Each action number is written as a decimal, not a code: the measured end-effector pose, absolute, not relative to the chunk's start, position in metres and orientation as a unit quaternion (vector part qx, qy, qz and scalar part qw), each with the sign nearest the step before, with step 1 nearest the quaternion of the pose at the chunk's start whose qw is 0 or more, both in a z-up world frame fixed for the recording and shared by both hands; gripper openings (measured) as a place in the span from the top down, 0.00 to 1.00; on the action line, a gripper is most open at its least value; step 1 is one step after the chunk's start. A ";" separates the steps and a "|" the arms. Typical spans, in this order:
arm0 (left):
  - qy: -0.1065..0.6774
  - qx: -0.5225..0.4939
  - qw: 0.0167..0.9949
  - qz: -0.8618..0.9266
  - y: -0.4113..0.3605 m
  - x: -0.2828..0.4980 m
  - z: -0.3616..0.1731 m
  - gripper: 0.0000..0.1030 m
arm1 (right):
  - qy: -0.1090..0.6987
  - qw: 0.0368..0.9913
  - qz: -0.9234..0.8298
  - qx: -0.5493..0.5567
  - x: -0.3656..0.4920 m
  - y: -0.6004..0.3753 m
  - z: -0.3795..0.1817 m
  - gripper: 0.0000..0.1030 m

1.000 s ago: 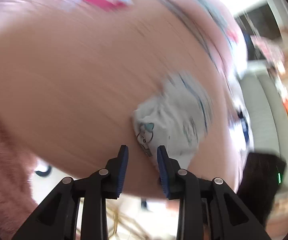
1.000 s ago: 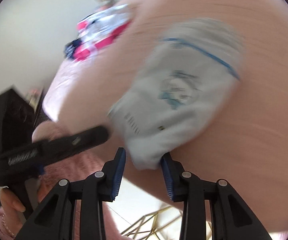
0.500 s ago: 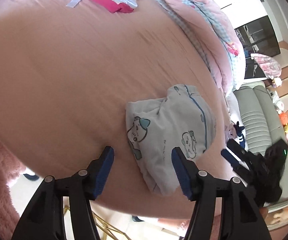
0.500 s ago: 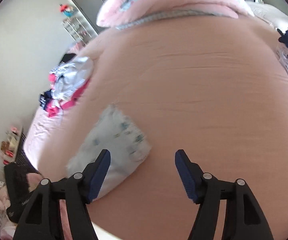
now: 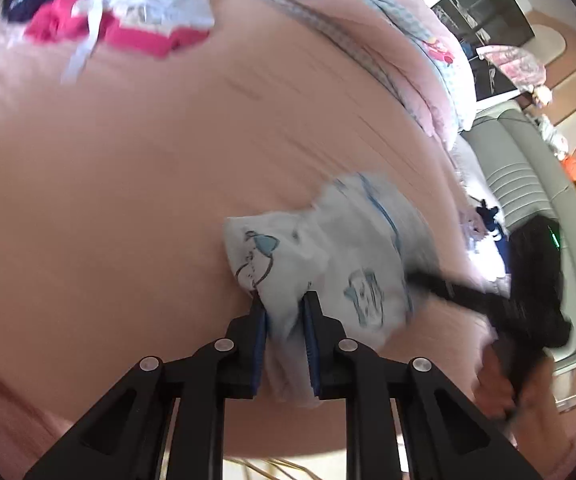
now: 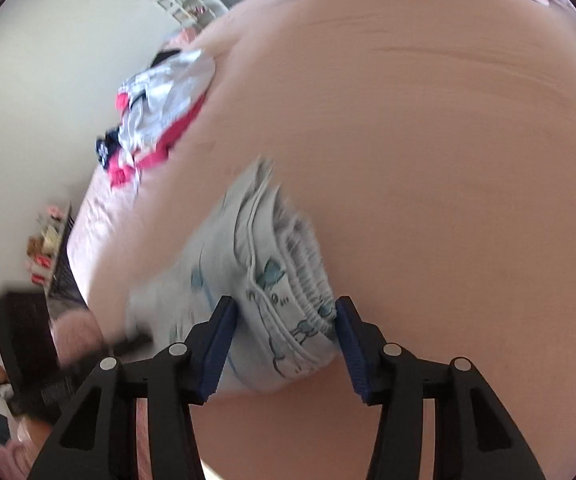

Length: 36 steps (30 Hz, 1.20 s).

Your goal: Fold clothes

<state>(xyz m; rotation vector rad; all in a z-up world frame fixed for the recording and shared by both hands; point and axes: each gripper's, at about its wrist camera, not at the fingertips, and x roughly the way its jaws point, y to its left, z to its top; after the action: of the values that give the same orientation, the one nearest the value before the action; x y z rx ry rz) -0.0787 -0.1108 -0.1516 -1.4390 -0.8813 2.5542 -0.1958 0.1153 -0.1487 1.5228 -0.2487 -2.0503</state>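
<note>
**Left fingers pinch the printed garment, right fingers straddle its waistband**

The left gripper (image 5: 284, 320) has its blue-padded fingers drawn close together with a corner of the pale printed garment (image 5: 327, 256) bunched between them, so it looks clamped on cloth. Over in the right wrist view, the right gripper (image 6: 284, 340) stands with its fingers wide apart, one on each side of the bundle's gathered elastic edge; whether the pads touch the cloth is hard to say through the blur.

The garment sits near the front edge of the pink bed (image 5: 108, 200), already doubled over into a thick, layered bundle. Whether more folds are due, the pictures don't settle.

It reads as light, soft cotton: limp, no stiffness, nothing fragile, and it sags wherever unsupported. The layers may slide apart if only the top one is caught. Best holds, by my judgement, are the ribbed waistband or a stacked corner, taking all the layers at once.

Far back lies a heap of clothes (image 5: 120, 12), well apart.
</note>
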 end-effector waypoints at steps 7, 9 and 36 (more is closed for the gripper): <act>-0.316 -0.484 0.079 0.812 -0.148 -0.100 -0.156 0.73 | -0.075 0.264 -0.762 0.586 -0.148 0.109 -0.136 0.48; -0.318 -0.487 0.089 0.809 -0.148 -0.099 -0.160 0.40 | -0.069 0.233 -0.779 0.578 -0.149 0.114 -0.134 0.35; -0.199 -0.470 0.175 0.842 -0.081 -0.102 -0.087 0.87 | -0.131 0.249 -0.796 0.537 -0.153 0.129 -0.105 0.62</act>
<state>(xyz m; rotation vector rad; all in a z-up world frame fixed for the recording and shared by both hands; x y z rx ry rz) -0.1019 -0.0811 -0.0873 -1.3320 -0.5634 2.3865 -0.1533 0.1291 -0.1052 1.4621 -0.3562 -2.1670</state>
